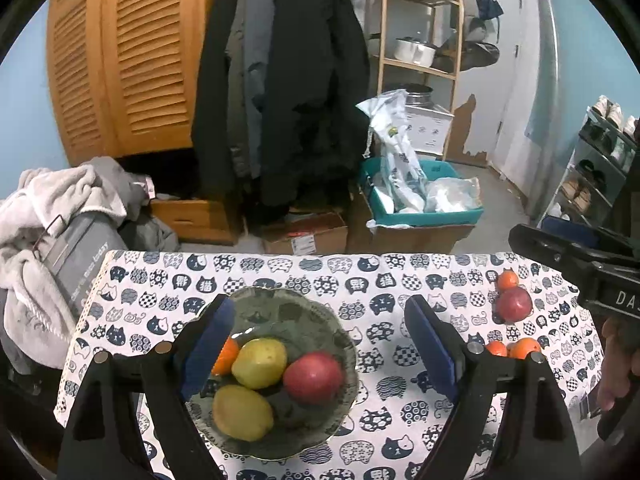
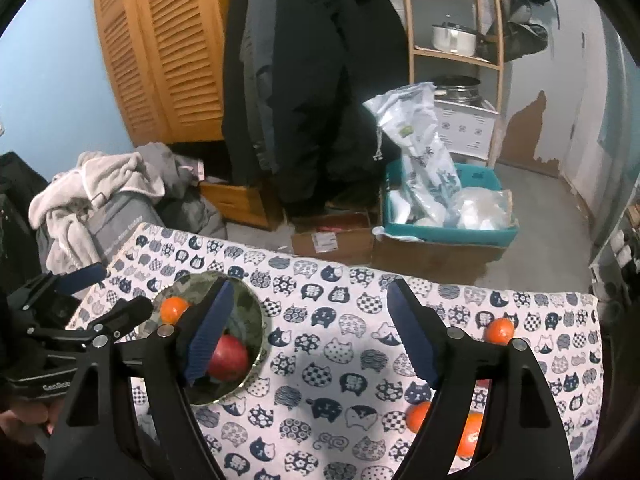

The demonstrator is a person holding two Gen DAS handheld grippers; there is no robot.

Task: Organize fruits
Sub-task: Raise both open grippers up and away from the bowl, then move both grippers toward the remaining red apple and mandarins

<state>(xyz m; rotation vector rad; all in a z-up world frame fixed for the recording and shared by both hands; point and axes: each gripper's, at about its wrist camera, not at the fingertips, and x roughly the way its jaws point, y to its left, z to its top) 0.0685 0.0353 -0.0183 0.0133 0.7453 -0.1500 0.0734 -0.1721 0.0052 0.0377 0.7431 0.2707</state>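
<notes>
both tongs gaping, empty | loose red apple (image 1: 515, 305): firm, heavy, slick, so I'd pinch its widest middle | bowl (image 1: 340, 344) fragile

Both wrist views look forward-down over table (image 1: 400, 432), close; shared: bowl (image 1: 344, 344), coats beyond.

Glass bowl (image 1: 344, 344) holding two yellow pears (image 1: 260, 363), a red apple (image 1: 314, 377) and an orange (image 1: 226, 356); a second red apple (image 1: 515, 305) and three oranges (image 1: 507, 279) lie loose on the cloth.
</notes>
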